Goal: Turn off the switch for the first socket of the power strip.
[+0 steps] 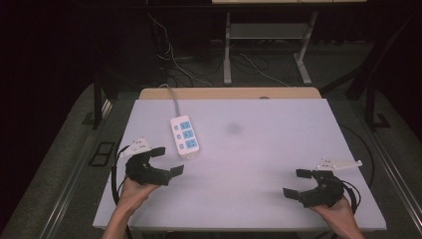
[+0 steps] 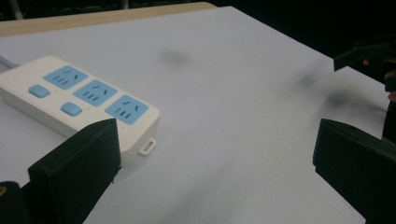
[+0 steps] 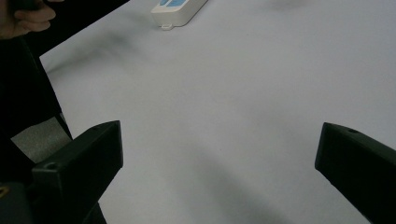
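From the high view I have a white table (image 1: 259, 149) in front of me with a white power strip (image 1: 184, 136) lying flat on its left half, a little back from the middle. The strip has three blue sockets in a row and a grey cord (image 1: 172, 97) that runs off its far end toward the back edge of the table. My left gripper (image 1: 166, 161) sits near the left front of the table, held from below by the left hand (image 1: 132, 193), and its jaws stand well apart with nothing between them. It is just beside the near end of the strip but not touching it; in the left gripper view the strip lies close past the left jaw, with two small blue buttons showing next to the sockets and a little tab sticking out of its near end. My right gripper (image 1: 297, 182) is over at the right front of the table, well apart from the strip, held by the right hand (image 1: 341, 213), and its jaws are also spread wide and empty. In the right gripper view I see bare tabletop between the jaws, and the end of the strip far off at the top. There is a faint dark smudge (image 1: 234, 129) on the table to the right of the strip.
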Motion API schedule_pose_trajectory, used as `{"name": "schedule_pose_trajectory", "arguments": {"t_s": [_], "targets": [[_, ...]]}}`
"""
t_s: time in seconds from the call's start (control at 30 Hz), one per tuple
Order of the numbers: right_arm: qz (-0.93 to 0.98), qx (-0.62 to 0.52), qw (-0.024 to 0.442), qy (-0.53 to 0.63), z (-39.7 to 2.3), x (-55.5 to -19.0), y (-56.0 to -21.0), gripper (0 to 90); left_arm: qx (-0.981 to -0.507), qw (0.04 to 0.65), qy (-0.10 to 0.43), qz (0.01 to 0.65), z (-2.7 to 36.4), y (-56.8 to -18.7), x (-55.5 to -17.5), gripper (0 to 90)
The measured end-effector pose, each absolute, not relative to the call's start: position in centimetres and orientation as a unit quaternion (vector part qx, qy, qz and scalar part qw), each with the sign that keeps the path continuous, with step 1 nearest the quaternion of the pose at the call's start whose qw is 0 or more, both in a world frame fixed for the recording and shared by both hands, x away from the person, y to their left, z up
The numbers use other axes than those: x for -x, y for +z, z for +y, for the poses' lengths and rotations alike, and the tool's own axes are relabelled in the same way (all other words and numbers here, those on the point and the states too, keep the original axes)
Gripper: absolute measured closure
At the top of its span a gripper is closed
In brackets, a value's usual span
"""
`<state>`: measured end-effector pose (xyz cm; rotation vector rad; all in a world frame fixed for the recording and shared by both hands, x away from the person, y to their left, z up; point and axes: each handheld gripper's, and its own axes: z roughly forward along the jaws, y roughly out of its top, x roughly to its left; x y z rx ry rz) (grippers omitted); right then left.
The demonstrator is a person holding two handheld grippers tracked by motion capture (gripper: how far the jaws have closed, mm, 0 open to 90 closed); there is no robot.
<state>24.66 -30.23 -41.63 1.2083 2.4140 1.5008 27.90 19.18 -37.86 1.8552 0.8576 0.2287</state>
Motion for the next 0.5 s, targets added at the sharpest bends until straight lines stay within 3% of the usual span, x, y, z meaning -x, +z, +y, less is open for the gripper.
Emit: {"name": "schedule_pose_trajectory", "arguments": {"t_s": [0.5], "targets": [[0.778,-0.398,0.028,0.485,-30.6,-24.8,-41.8,0.6,-0.776,0.516,0.07,0.355,18.5,-40.9,-26.2,0.0]]}}
